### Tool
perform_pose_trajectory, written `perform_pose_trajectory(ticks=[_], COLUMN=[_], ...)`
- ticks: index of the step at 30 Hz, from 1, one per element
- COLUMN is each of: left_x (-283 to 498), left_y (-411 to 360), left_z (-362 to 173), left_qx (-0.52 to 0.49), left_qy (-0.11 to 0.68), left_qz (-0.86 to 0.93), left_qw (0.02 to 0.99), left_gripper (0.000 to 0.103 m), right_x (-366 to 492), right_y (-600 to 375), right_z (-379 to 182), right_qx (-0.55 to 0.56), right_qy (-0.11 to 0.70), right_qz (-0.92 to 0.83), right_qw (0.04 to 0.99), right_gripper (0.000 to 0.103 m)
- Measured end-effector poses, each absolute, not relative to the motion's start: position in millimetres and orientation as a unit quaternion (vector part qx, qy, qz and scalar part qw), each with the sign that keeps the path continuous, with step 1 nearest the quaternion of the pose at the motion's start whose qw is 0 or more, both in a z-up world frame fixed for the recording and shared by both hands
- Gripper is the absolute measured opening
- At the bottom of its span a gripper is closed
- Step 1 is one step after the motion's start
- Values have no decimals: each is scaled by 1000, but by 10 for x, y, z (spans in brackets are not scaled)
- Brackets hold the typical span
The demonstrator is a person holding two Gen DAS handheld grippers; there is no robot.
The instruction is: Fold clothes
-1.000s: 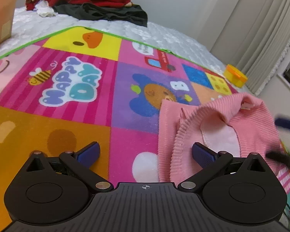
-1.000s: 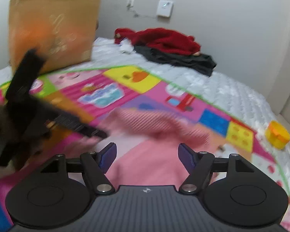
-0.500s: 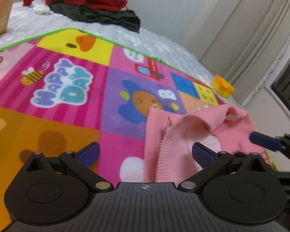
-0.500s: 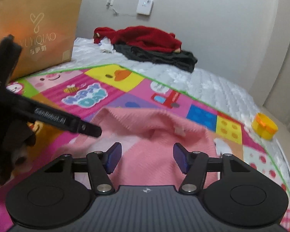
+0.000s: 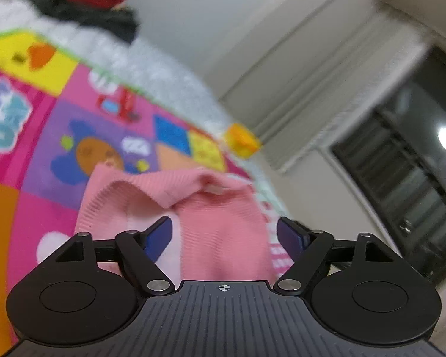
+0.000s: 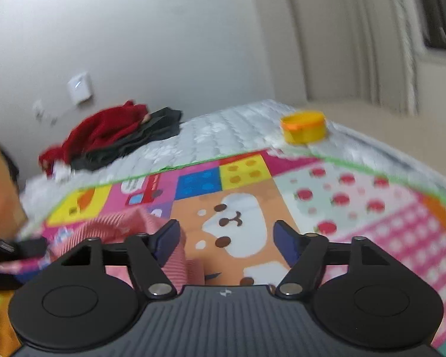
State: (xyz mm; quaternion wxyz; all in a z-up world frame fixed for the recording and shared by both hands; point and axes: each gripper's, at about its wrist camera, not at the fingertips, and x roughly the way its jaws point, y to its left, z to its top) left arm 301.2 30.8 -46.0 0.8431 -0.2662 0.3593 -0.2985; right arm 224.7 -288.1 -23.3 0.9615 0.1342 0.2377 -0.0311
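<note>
White quilted bedding (image 6: 223, 131) under a bright cartoon-patchwork play mat (image 5: 44, 119) carries your work. On the mat lies the pink ribbed knit sweater (image 5: 217, 223), rumpled, with its neckline bunched up. Your left claw (image 5: 224, 235) hangs released just over it, fingers spread either side of the knit. Your right claw (image 6: 224, 239) is also released, its left finger at the sweater's edge (image 6: 113, 223). Farther back sit a yellow-and-orange round tub (image 6: 303, 126) and a heap of red and dark clothes (image 6: 113, 136) by the wall.
</note>
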Motion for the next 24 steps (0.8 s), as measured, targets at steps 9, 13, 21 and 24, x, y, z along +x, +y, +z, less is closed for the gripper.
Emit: perform_pose_trajectory(ticks=[9, 13, 21, 24], left_x=[3650, 3592, 3436, 3313], left_y=[190, 427, 815, 820], left_z=[-359, -81, 329, 252], left_qx=[-306, -353, -415, -391], left_qy=[427, 426, 427, 438], left_qz=[-273, -286, -298, -281], left_qw=[806, 782, 746, 759], left_gripper=[95, 96, 101, 101], right_x=[2408, 2479, 2460, 2445], right_y=[-3026, -3091, -3214, -3176], right_z=[-458, -558, -505, -481], right_qx=[168, 183, 236, 221], right_qy=[289, 312, 310, 307], right_qz=[-21, -16, -16, -17], right_qw=[942, 932, 921, 926], right_gripper=[80, 85, 96, 98])
